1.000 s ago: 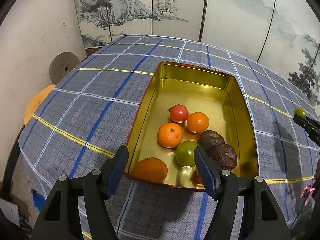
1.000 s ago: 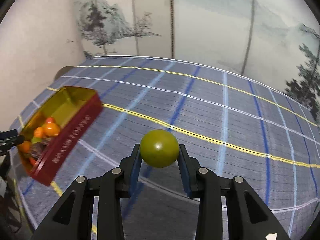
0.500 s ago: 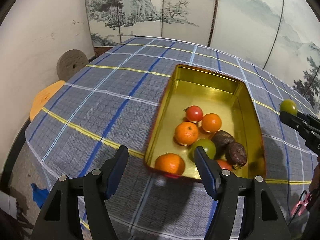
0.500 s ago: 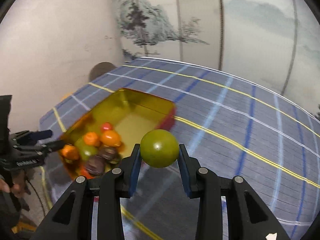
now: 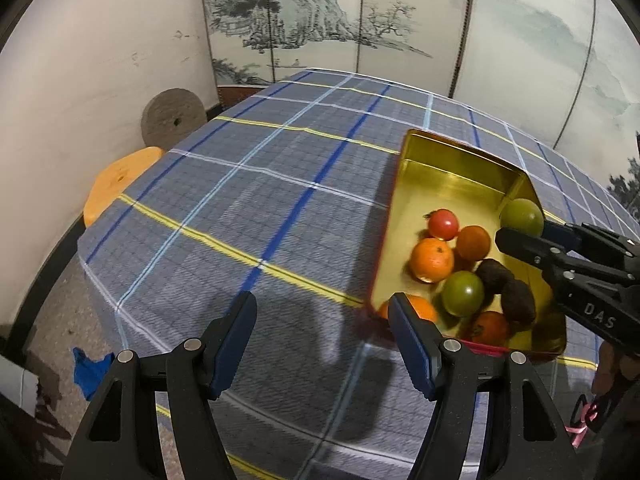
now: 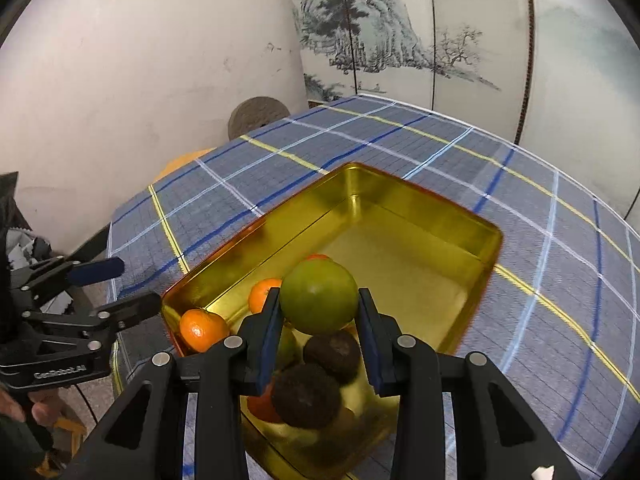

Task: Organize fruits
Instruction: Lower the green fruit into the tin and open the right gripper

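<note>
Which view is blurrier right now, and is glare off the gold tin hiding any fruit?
Right wrist view: tin rim smears, and the green fruit in the right tongs stays sharp. Left wrist view: tablecloth lines slightly soft; fisheye bends the edges. The tin's gold walls reflect softly in both; no fruit is washed out.

R gripper (image 5: 520,226) grips green fruit (image 5: 521,216) over gold tin (image 5: 448,168); L jaws apart, empty.

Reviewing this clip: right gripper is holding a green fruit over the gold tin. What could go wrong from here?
1. The green fruit is held above the crowded near end of the tin; released there, it may land on the dark fruits and bruise or roll.
2. The right gripper hangs close over the pile, so lowering could knock the fruit.
3. The left gripper, jaws open and empty, is not steadying the tin.
</note>
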Tool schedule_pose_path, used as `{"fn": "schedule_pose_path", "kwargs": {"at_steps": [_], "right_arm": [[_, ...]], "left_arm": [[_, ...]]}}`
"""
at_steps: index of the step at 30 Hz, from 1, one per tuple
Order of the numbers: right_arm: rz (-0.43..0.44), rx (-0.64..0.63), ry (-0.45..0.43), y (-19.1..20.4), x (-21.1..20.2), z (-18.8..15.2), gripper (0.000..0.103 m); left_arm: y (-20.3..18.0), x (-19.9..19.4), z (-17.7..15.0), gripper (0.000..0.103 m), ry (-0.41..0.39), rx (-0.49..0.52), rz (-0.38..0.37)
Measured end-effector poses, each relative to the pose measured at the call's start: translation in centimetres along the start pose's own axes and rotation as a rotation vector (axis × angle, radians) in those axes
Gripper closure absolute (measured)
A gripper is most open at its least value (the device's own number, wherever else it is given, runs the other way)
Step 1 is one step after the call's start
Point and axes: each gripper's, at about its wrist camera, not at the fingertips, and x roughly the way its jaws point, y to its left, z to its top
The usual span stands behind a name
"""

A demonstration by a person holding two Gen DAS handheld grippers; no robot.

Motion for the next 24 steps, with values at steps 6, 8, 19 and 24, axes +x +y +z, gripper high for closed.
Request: {"fn": "schedule_pose_path", "kwargs": {"at_steps": [6,8,19,24], "right_arm": [[-0.021,-0.023,0.034,0.5,1.7,-0.2,0.070],[-0.027,-0.022,0.044,0.5,2.2,-0.2,0.070],[-0.063,-0.020,0.070,0.5,3.4,-0.4,0.068],[-0.065,-0.012,0.083,0.5,3.7,-0.8,0.068]], "left_arm": [[1.2,0.1,-0.3,0.034,0.009,-0.013,0.016],[1.5,0.2,-0.5,0.034,0.012,-0.016,0.017],[1.6,0.3,-0.8,0.034,0.017,-0.013,0.020],[1.1,0.1,-0.8,0.034,0.015,-0.007,0.011]]}}
